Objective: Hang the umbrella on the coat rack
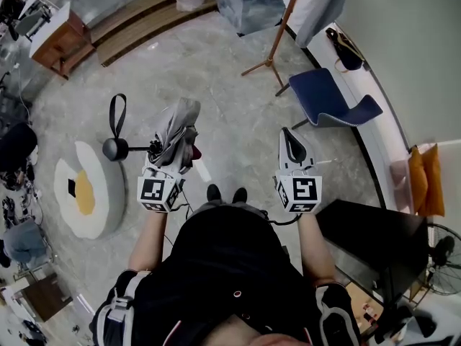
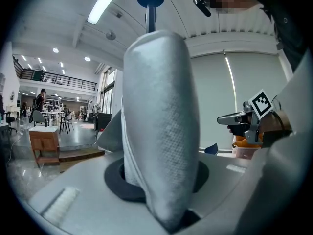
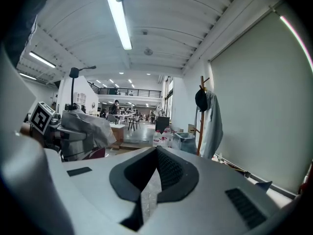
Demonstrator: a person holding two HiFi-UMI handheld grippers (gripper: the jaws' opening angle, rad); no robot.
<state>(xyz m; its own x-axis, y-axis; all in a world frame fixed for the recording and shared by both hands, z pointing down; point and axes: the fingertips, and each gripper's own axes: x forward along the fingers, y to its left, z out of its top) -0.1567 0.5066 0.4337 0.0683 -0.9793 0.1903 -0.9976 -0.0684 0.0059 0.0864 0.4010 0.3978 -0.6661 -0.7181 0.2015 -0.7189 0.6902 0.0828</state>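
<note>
Left gripper (image 1: 173,148) clamps umbrella (image 2: 161,121); right gripper (image 3: 155,153), shut empty, views the coat rack (image 3: 199,131) unseen from left.

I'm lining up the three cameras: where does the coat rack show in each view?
Head view: coat rack at top, right of centre, a slanting wooden pole.
Left gripper view: not in it.
Right gripper view: coat rack right of centre, by the wall.
Shared landmark: the grey umbrella, in all three views.

Black top (image 1: 223,258), black shoes (image 1: 224,193); white left gripper (image 1: 173,157), right gripper (image 1: 289,137); black-white marker cubes (image 1: 159,191).
</note>
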